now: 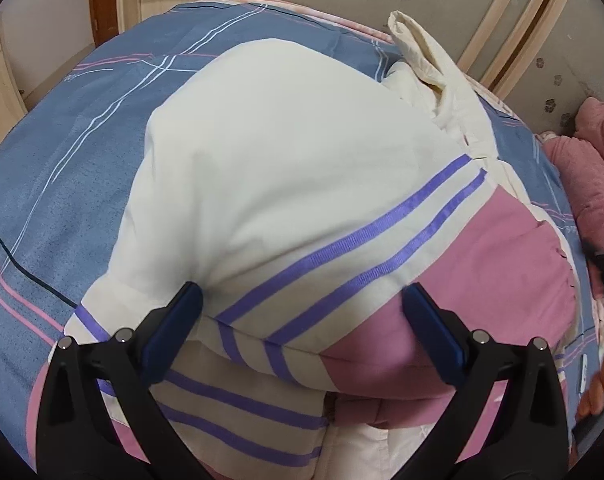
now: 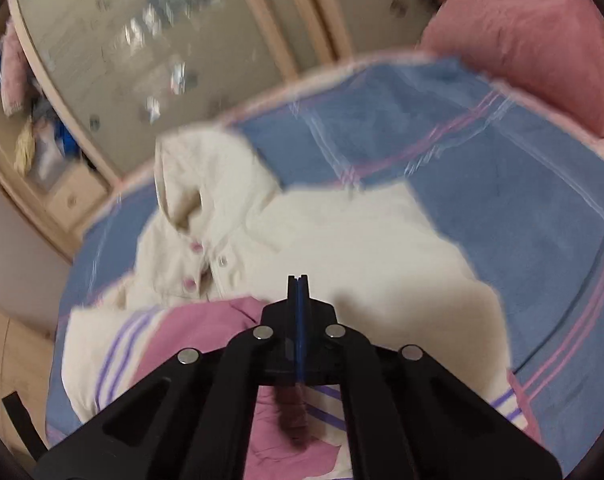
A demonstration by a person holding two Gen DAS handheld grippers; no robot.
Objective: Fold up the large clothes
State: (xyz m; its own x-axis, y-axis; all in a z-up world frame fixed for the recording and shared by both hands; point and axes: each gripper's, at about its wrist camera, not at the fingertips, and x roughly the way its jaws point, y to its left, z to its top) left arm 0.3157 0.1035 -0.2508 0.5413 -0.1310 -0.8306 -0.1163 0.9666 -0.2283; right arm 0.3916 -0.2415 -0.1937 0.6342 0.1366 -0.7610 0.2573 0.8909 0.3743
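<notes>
A large cream padded jacket (image 1: 286, 168) with purple stripes and a pink lower band (image 1: 481, 264) lies on the bed, one part folded over. My left gripper (image 1: 302, 308) is open; its blue-padded fingers (image 1: 182, 320) stand wide on either side of the folded striped edge. In the right wrist view the jacket (image 2: 341, 232) lies spread out, with its hood and pink snaps at the left. My right gripper (image 2: 298, 280) is shut, the pads pressed flat together, and a bunch of pink jacket fabric (image 2: 292, 416) hangs pinched below the jaws.
The bed has a blue plaid cover (image 1: 82, 140) with a pink border. Pink pillows (image 2: 521, 48) lie at its head. A wardrobe with patterned glass doors (image 2: 142, 40) stands beyond the bed. A person's fingers (image 1: 597, 384) show at the right edge.
</notes>
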